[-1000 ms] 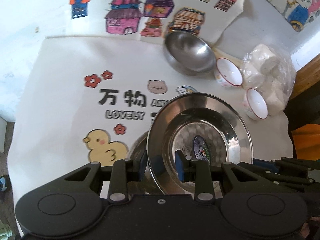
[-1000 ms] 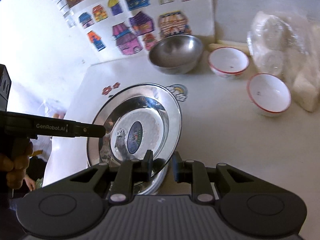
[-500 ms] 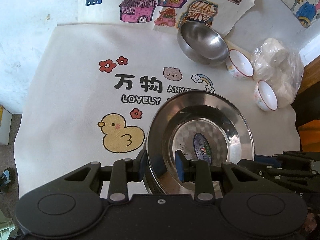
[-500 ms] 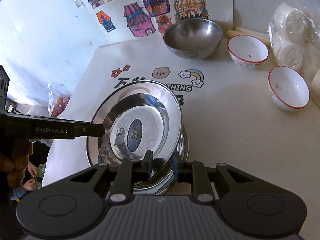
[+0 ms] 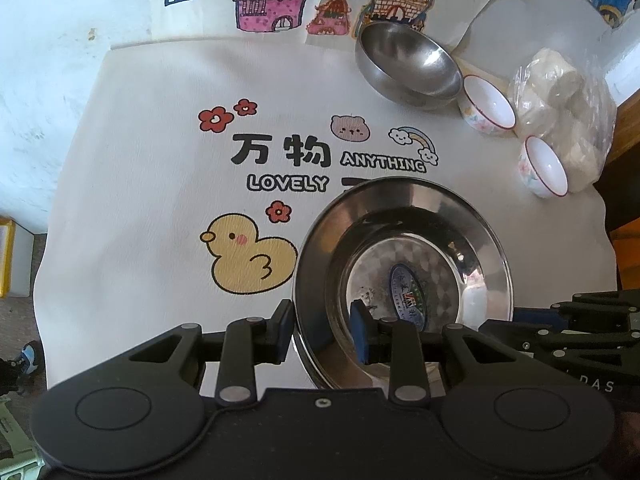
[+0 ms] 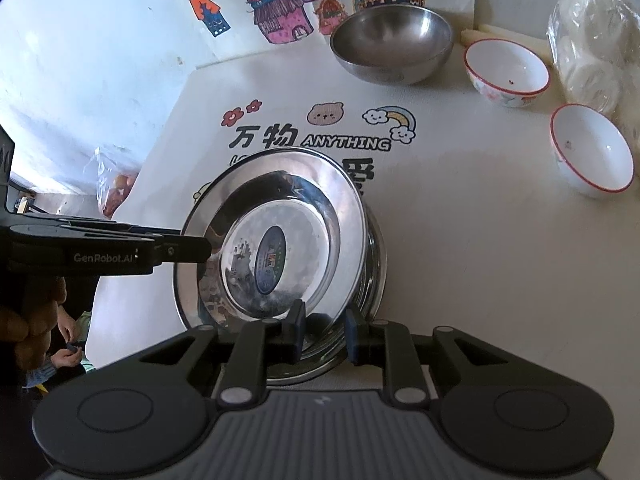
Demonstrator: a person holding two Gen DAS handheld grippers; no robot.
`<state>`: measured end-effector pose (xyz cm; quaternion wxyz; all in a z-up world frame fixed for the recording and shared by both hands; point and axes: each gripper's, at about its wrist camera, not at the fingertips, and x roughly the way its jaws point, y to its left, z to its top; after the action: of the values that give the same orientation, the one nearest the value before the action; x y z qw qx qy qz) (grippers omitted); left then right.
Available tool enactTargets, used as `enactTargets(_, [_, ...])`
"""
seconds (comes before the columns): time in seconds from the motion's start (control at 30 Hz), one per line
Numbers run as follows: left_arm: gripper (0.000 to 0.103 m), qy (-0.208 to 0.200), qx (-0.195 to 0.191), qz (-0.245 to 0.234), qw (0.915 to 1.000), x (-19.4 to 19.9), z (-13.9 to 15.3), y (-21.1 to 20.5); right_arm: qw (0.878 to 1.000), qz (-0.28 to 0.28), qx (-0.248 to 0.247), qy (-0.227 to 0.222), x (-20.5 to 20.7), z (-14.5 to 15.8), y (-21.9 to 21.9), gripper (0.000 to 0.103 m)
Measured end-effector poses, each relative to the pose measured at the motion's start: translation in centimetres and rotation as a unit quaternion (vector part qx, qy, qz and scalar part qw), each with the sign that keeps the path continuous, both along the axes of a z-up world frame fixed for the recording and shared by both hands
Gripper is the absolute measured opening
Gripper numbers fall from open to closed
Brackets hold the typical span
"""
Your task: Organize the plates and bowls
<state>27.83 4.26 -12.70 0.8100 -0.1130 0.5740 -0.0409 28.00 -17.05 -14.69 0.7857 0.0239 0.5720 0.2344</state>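
A steel plate (image 5: 404, 240) with an oval sticker is held by both grippers. My left gripper (image 5: 322, 330) straddles its near-left rim, one finger inside and one outside. My right gripper (image 6: 322, 330) straddles its near-right rim (image 6: 340, 300). The plate (image 6: 276, 224) tilts over another steel plate (image 6: 376, 264) lying on the cloth beneath. A steel bowl (image 5: 408, 64) stands at the back, also in the right wrist view (image 6: 392, 44). Two white red-rimmed bowls (image 6: 506, 66) (image 6: 592, 148) stand at the right; they show too in the left wrist view (image 5: 488, 104) (image 5: 544, 166).
A white printed cloth (image 5: 160, 168) covers the table. A plastic bag of white rolls (image 5: 560, 96) lies at the far right next to the small bowls. Coloured house drawings (image 6: 280, 12) lie at the back. The table edge drops off at the left.
Both grippers have pulled back and up with the steel plate. More of the cloth print shows, and the plate underneath now shows at the right.
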Motion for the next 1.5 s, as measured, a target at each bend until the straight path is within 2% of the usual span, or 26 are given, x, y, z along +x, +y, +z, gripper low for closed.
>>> enactTargets(0.57, [0.034, 0.007, 0.009, -0.010, 0.9999, 0.08, -0.24, -0.65, 1.000, 0.000, -0.005, 0.024, 0.52, -0.56, 0.18, 0.025])
enactTargets(1.03, [0.038, 0.015, 0.017, -0.012, 0.9997, 0.00, -0.46, -0.69, 1.000, 0.008, -0.007, 0.020, 0.48, -0.60, 0.52, 0.027])
enactTargets(1.37, [0.039, 0.010, 0.013, -0.006, 0.9998, 0.30, -0.22, -0.52, 1.000, 0.009, -0.012, 0.008, 0.15, -0.01, 0.61, 0.032])
enactTargets(1.5, [0.045, 0.005, 0.014, -0.005, 0.9999, 0.55, 0.11, -0.69, 1.000, 0.007, -0.011, 0.005, 0.01, 0.06, 0.35, 0.034])
